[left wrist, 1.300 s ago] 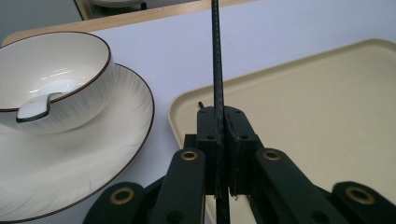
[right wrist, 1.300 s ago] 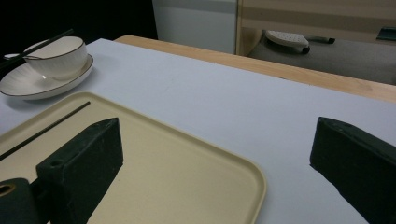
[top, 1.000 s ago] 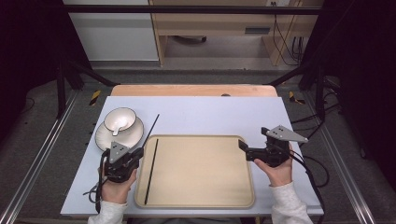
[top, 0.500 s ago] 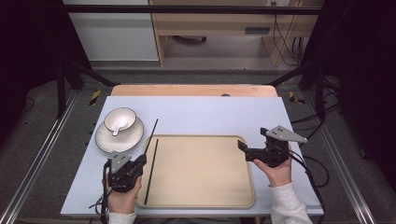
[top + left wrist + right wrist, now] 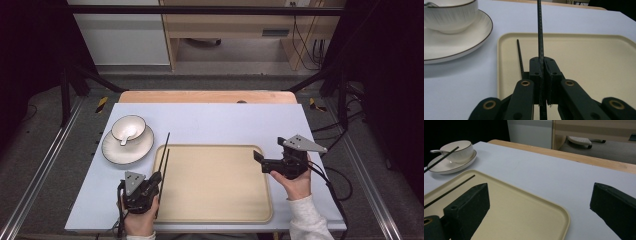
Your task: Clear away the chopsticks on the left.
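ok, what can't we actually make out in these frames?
- Held black chopstick: tip cut off by the left gripper view's top edge; rear end hidden by the left gripper.
- White ceramic bowl: contents cropped in that view.
- Spoon in the bowl: too small in the high view to detail.

Glossy ceramic, matt plastic, pale wood.
The bowl (image 5: 128,128) and plate (image 5: 127,147), upper left, look glazed; the beige tray (image 5: 215,182) is smooth and matt; the held chopstick (image 5: 540,32) is finely ribbed; the far table edge (image 5: 207,97) looks wooden.
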### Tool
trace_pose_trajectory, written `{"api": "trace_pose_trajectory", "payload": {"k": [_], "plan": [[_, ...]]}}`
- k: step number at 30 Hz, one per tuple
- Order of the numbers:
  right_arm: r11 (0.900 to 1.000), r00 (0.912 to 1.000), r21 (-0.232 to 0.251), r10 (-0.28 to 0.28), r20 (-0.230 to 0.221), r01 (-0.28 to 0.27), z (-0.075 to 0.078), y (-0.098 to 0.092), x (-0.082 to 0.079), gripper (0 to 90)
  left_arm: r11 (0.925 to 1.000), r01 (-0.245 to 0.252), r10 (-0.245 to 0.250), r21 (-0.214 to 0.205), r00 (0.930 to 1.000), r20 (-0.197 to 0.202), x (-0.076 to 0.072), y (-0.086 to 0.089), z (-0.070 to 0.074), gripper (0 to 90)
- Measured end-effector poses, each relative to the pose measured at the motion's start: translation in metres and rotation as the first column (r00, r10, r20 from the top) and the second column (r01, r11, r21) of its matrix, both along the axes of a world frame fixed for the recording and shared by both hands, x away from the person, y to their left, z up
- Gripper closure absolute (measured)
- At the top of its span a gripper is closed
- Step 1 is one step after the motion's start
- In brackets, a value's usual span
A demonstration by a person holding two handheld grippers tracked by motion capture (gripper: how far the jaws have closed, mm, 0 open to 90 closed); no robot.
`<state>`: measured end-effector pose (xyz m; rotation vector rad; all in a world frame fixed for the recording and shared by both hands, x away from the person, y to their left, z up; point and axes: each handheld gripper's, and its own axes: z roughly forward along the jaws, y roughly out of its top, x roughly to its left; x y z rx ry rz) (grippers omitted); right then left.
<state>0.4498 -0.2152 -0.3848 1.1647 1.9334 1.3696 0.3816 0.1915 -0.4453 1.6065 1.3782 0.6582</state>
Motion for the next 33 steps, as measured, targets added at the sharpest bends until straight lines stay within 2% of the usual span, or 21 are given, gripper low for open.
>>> {"api": "trace_pose_trajectory", "payload": {"k": [3, 6, 17, 23, 33], "plan": [[1.0000, 1.0000, -0.001, 0.003, -0.005, -0.003, 0.000, 0.000, 0.000, 2.7, 0.9999, -0.003, 0.003, -0.017, 1.0000, -0.004, 0.000, -0.004, -0.007, 85.1], [1.0000, 1.0000, -0.007, 0.001, -0.010, -0.001, -0.002, 0.001, 0.001, 2.7, 0.9999, -0.006, 0.006, -0.011, 0.9999, -0.011, 0.000, -0.007, -0.013, 85.1], [0.9999, 0.9999, -0.011, 0.003, -0.014, -0.003, -0.003, 0.003, 0.002, 2.7, 0.9994, -0.010, 0.011, 0.032, 0.9993, -0.035, 0.000, -0.017, -0.026, 85.1], [0.9999, 0.9999, -0.016, 0.005, -0.015, -0.005, -0.004, 0.004, 0.003, 2.7, 0.9989, -0.011, 0.014, 0.045, 0.9977, -0.066, 0.003, -0.020, -0.033, 85.1], [0.9998, 0.9998, -0.018, 0.003, -0.017, -0.004, -0.005, 0.004, 0.003, 2.7, 0.9959, -0.011, 0.020, 0.090, 0.9943, -0.105, 0.008, -0.024, -0.039, 85.0]]}}
